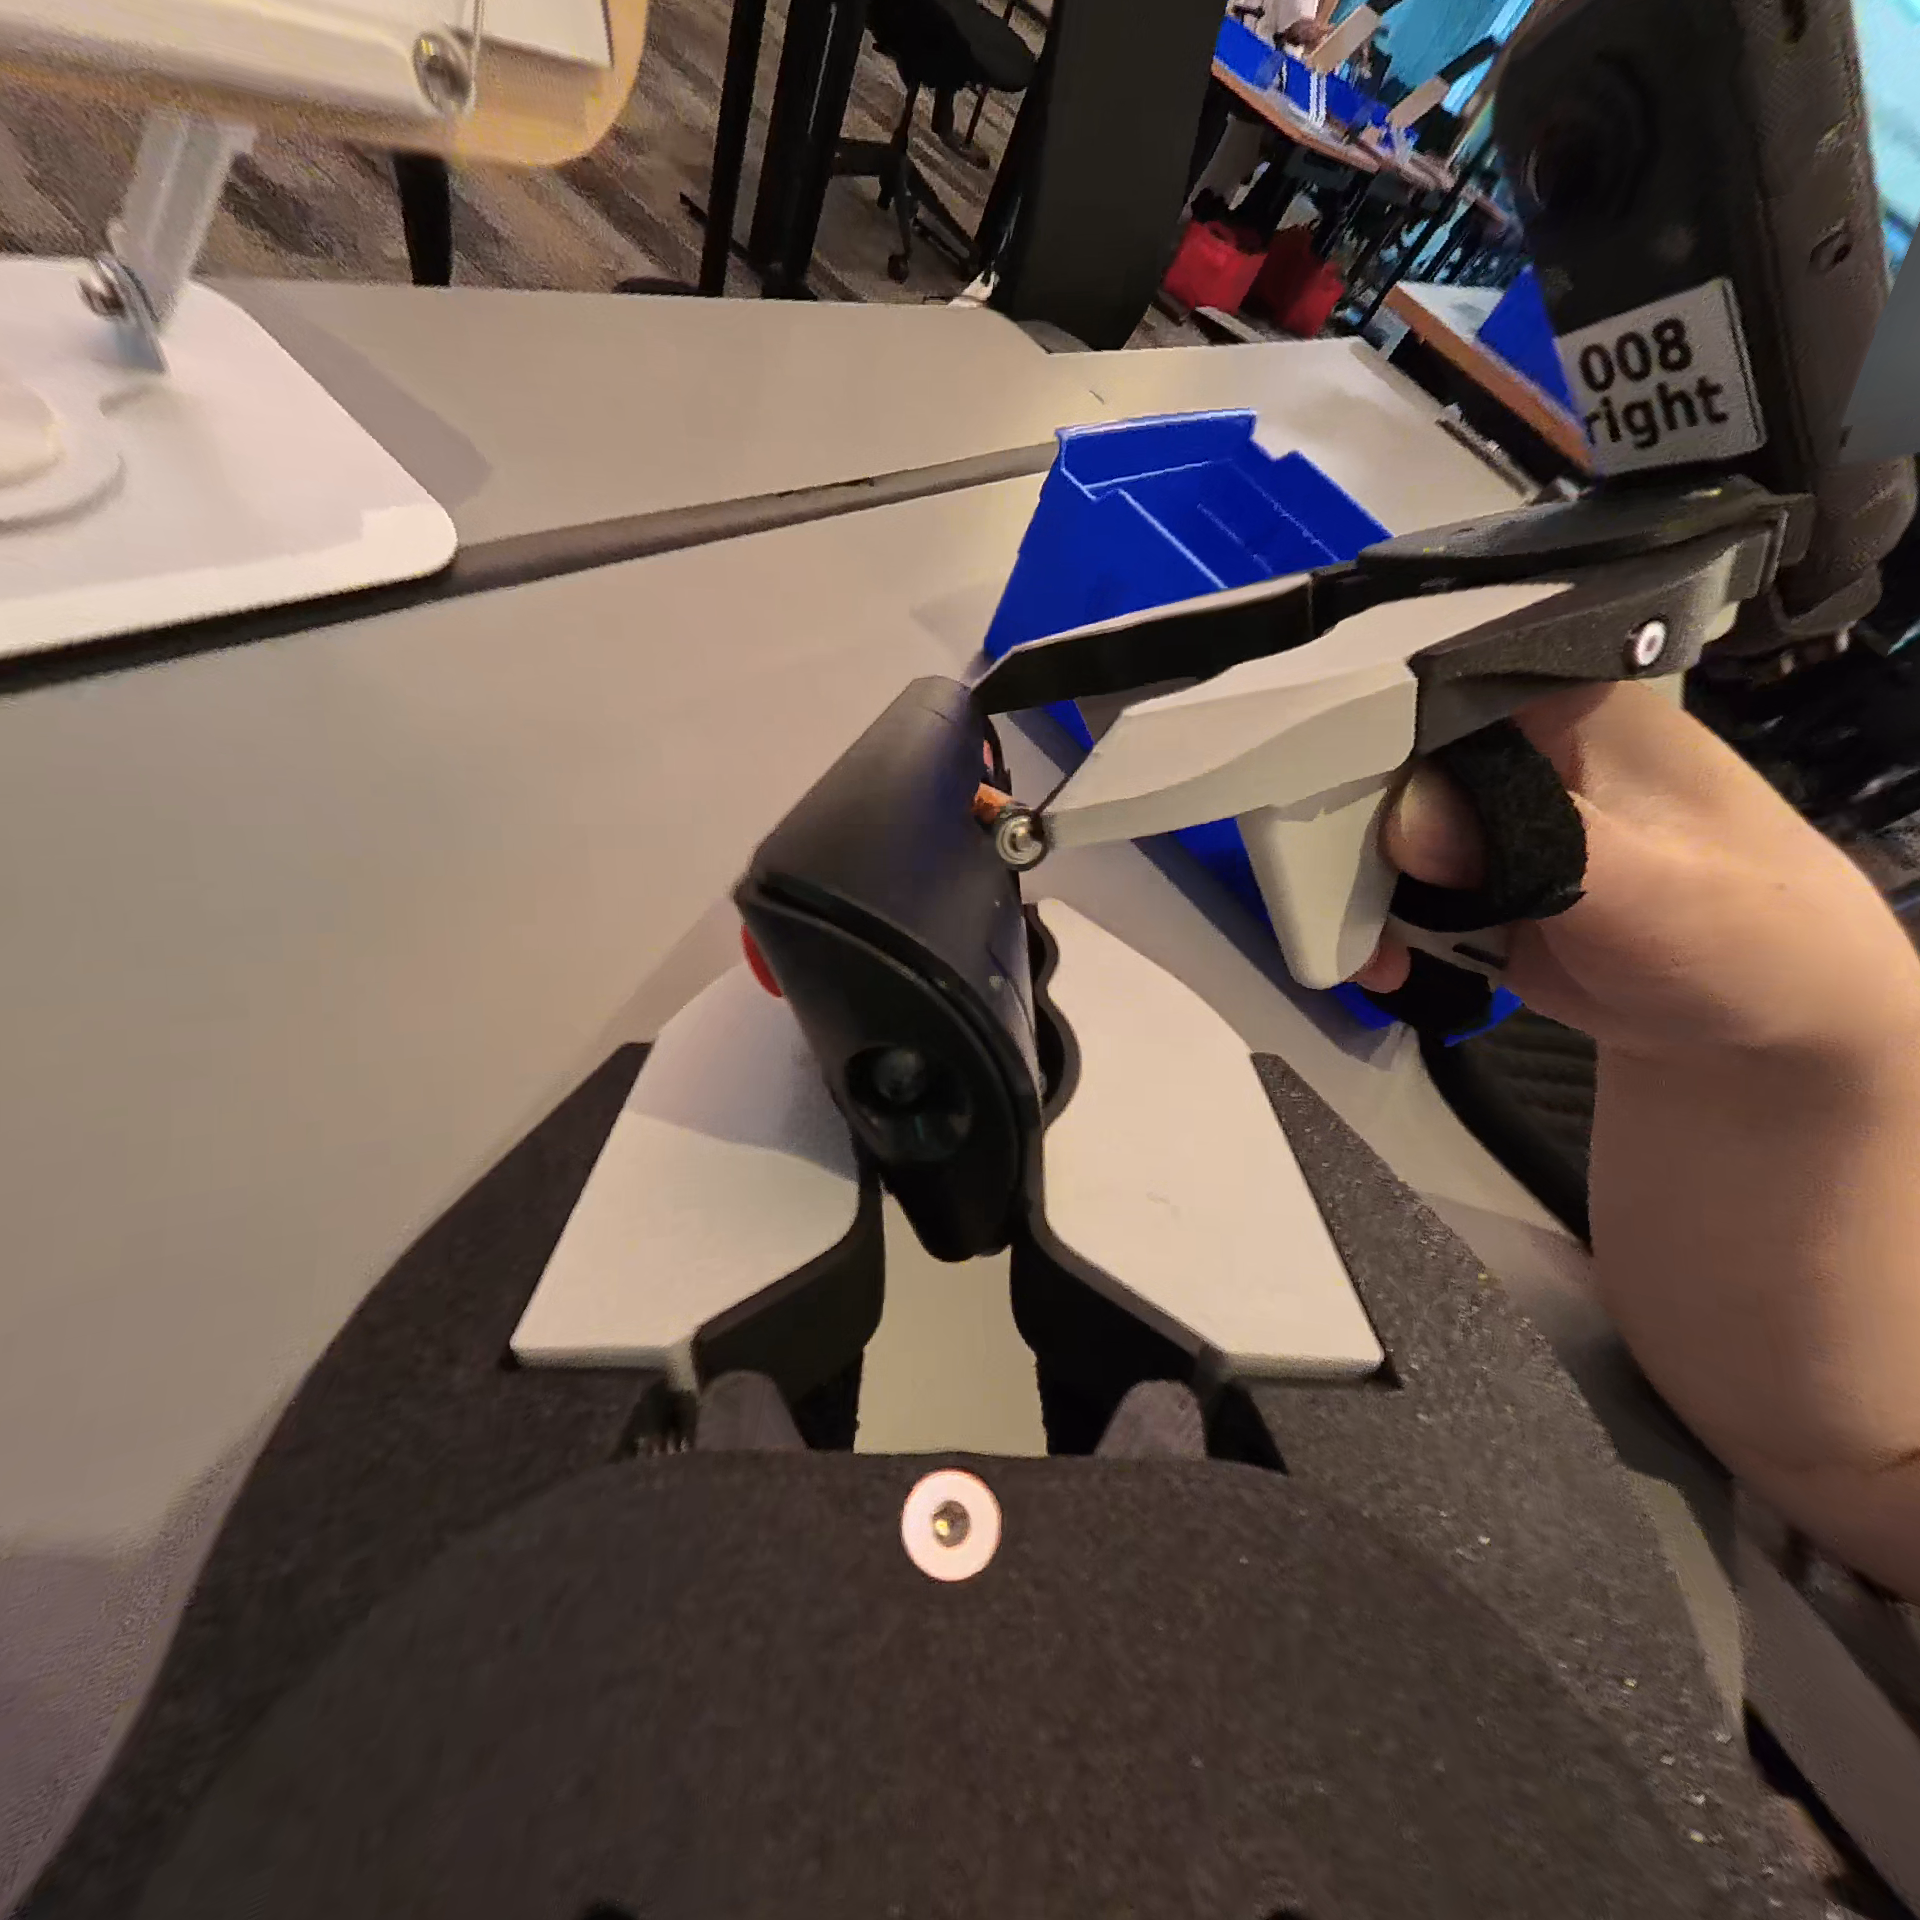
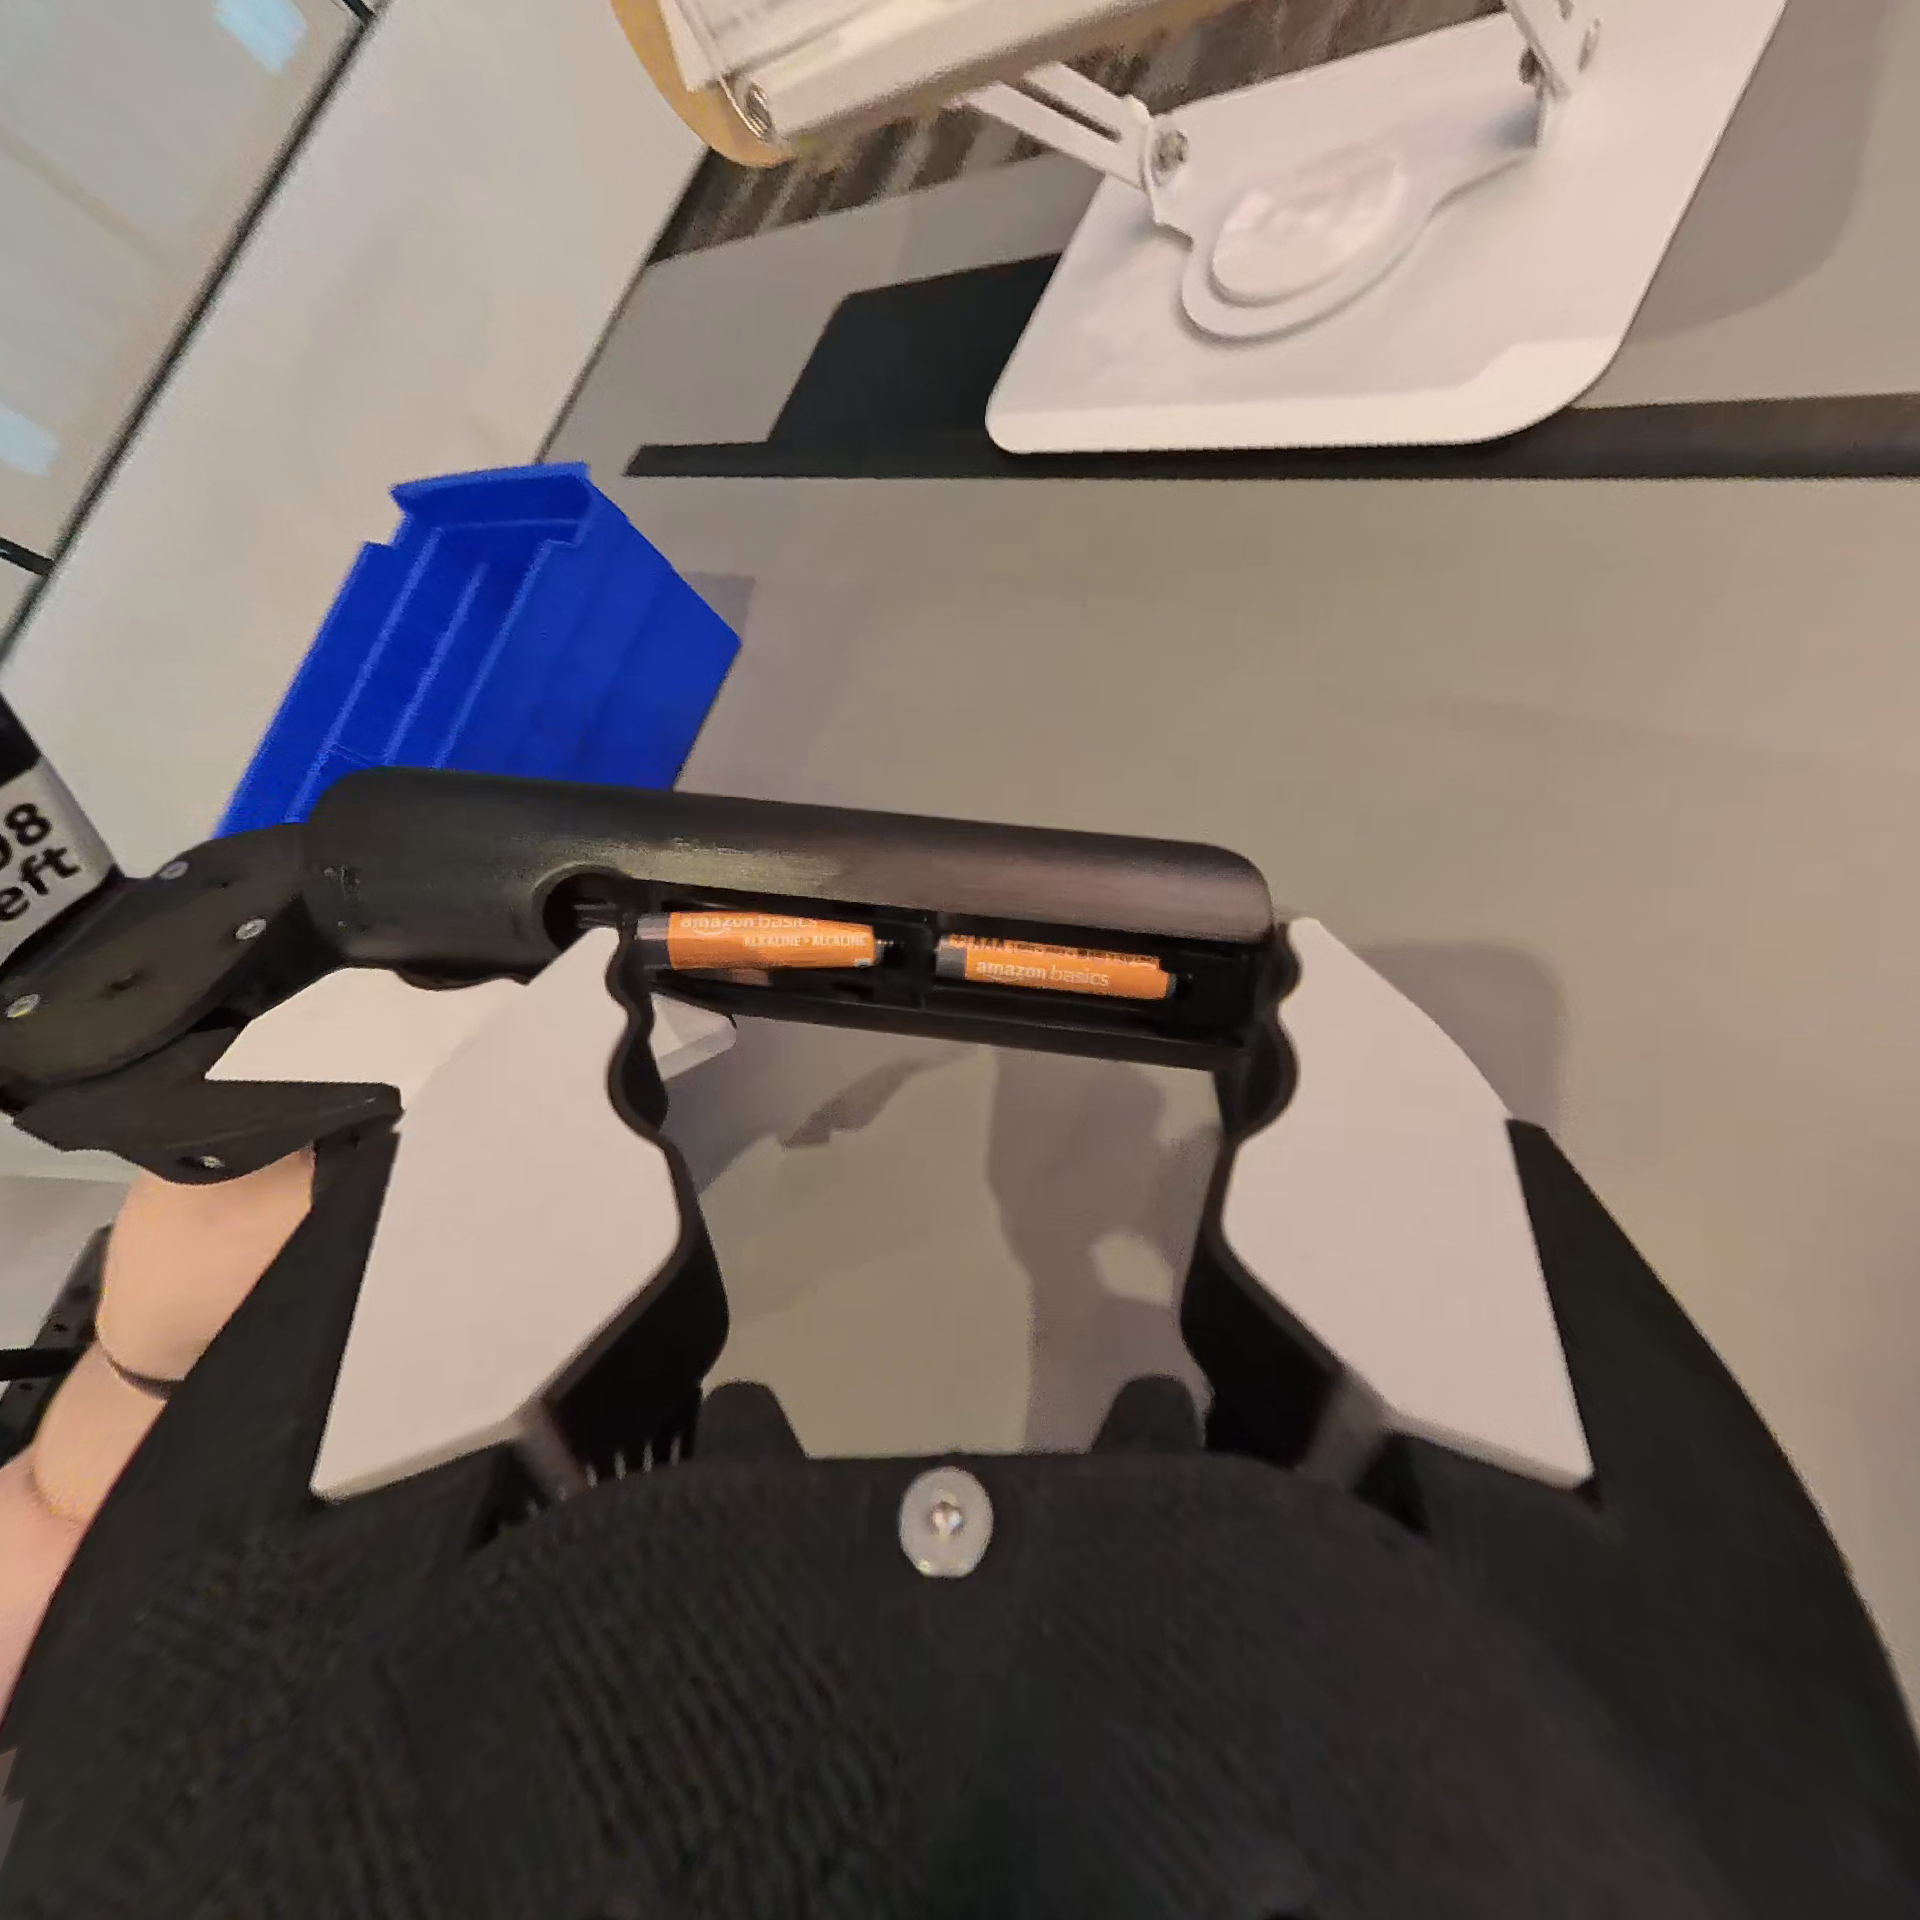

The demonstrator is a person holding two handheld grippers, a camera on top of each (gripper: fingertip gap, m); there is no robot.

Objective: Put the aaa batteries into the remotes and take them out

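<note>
Clamping one black remote (image 1: 914,966) at its end, the left gripper (image 1: 951,1081) holds it above the grey table (image 1: 416,831). Two orange batteries (image 2: 767,940) (image 2: 1055,968) lie end to end in its open bay, spanned by the wide-spread right gripper (image 2: 951,997), which grasps nothing. One blue bin (image 2: 488,665) sits just beyond the remote; one white stand (image 2: 1351,343) farther off.

Left tool (image 1: 951,1049) clamps black remote (image 1: 914,935).

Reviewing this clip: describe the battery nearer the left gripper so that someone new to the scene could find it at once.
Above the grey table, the left gripper holds a black remote by one end, its open bay facing the right wrist view. Two orange batteries lie end to end inside. The one meant sits toward the held end, unlike its neighbour toward the free end.
</note>
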